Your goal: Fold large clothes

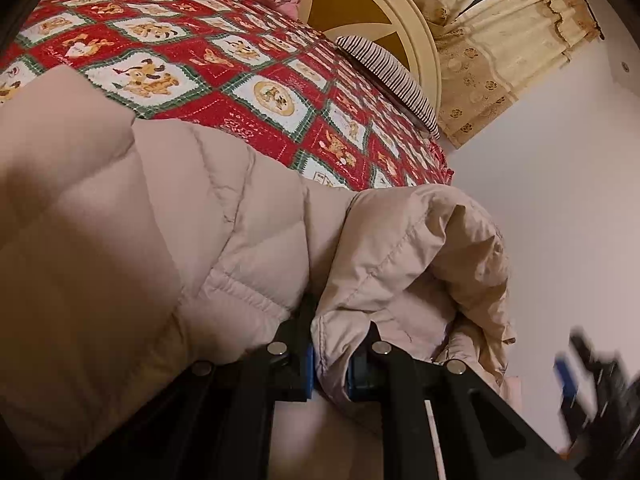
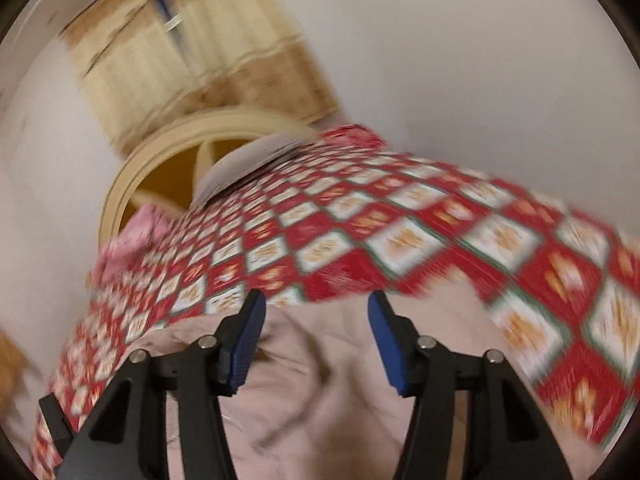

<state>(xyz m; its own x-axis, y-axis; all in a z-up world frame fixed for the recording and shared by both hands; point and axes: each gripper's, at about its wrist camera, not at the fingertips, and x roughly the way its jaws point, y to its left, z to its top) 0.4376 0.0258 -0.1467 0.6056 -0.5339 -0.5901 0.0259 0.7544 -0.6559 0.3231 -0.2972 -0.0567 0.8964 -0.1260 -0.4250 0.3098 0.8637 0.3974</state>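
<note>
Left tool [image 1: 330,364]: blue pads clamped on a bunched fold of the beige quilted jacket [image 1: 224,240], the pinched edge rising between the pads and flopping over toward the bed's side edge. Most of the jacket lay ahead and to the left of this tool, spread across the near part of the bed [image 1: 256,92].

Right tool [image 2: 316,340]: pads stood apart, nothing between them; the jacket [image 2: 320,392] lay flat just under and ahead of the parted pads, not pinched. That view was smeared by motion, so fine creases were unreadable.

Judgement: only the left hand had the garment. The jacket's bulk ran away from the left tool up the bed, so a fold would carry the held edge over that bulk; the right tool was directly above cloth and nearer a fresh grip.

Beyond: red checked quilt [image 2: 400,240], striped pillow [image 1: 384,76], round cream headboard [image 1: 360,0], curtains [image 1: 500,40].
</note>
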